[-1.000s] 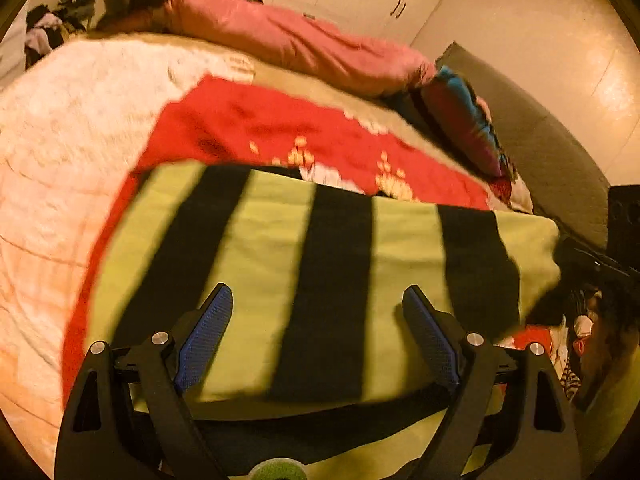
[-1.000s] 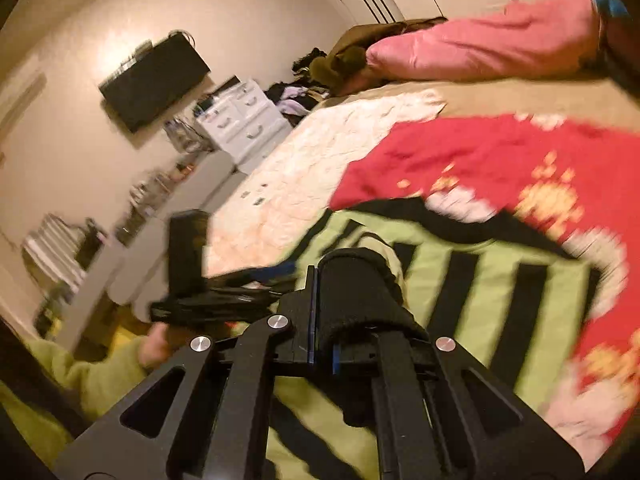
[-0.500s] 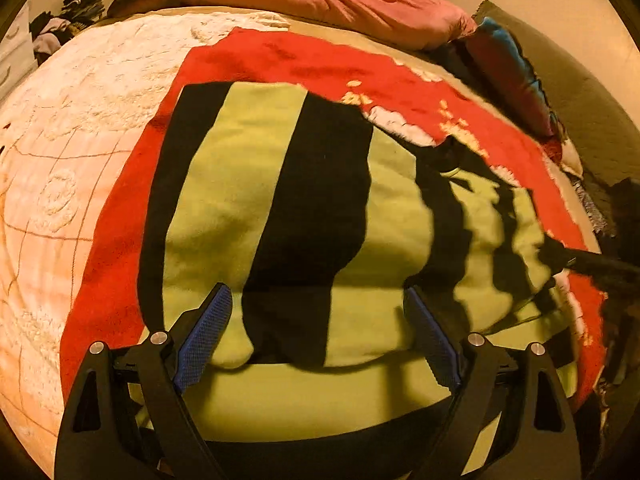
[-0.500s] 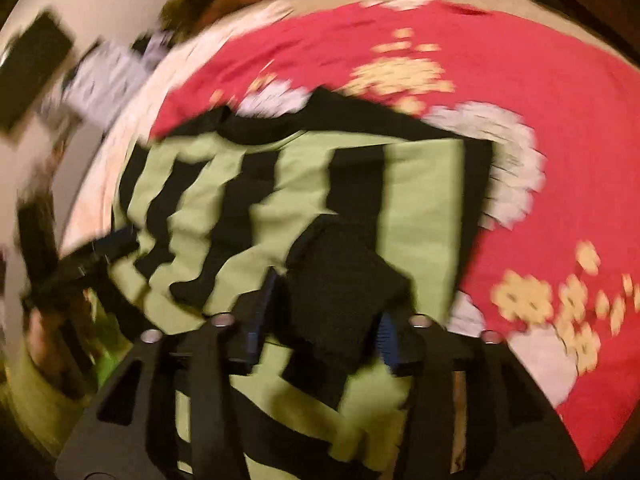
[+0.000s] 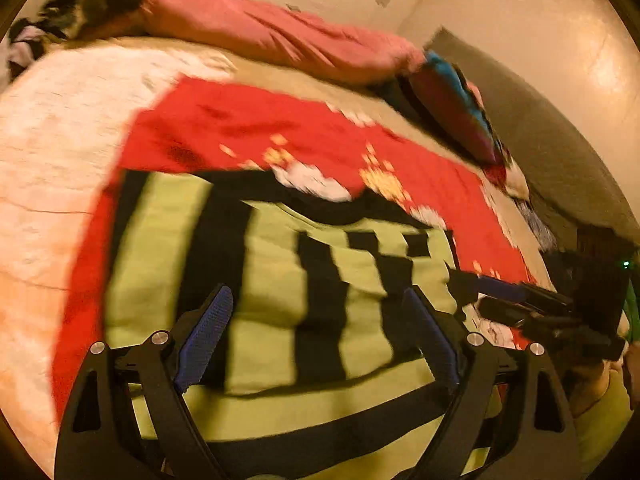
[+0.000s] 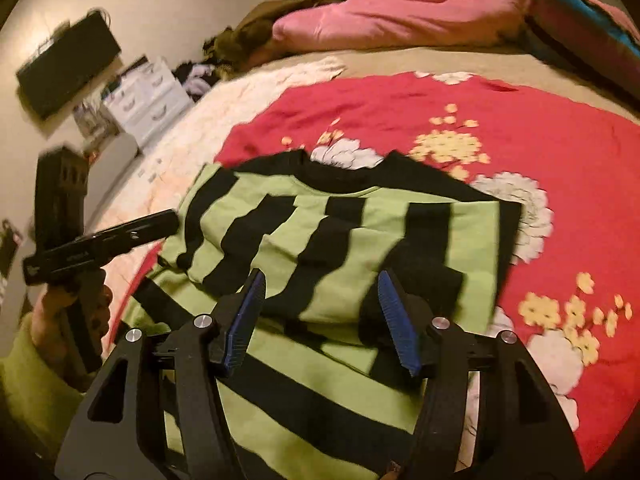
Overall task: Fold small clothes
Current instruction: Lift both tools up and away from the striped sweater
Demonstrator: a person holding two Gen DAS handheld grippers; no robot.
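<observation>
Bedding fills the scene: a cream quilt (image 6: pixel 256 92) is seen at the left, a red floral blanket (image 6: pixel 520 128) is spread across the middle and right, and a pink pillow (image 6: pixel 400 20) lies at the far edge. On the near part of the red blanket a green and black striped top (image 6: pixel 332 240) is laid flat, with both sleeves judged to be turned in over its chest, the black cuff of one lying near the right. The left gripper (image 6: pixel 176 222) is held off the left edge of the garment with its jaws spread wide and nothing between them; the right gripper (image 6: pixel 320 312) is poised over the near hem, jaws likewise parted and empty. The sleeve folds appear finished, while the lengthwise fold of the body is judged not yet made
</observation>
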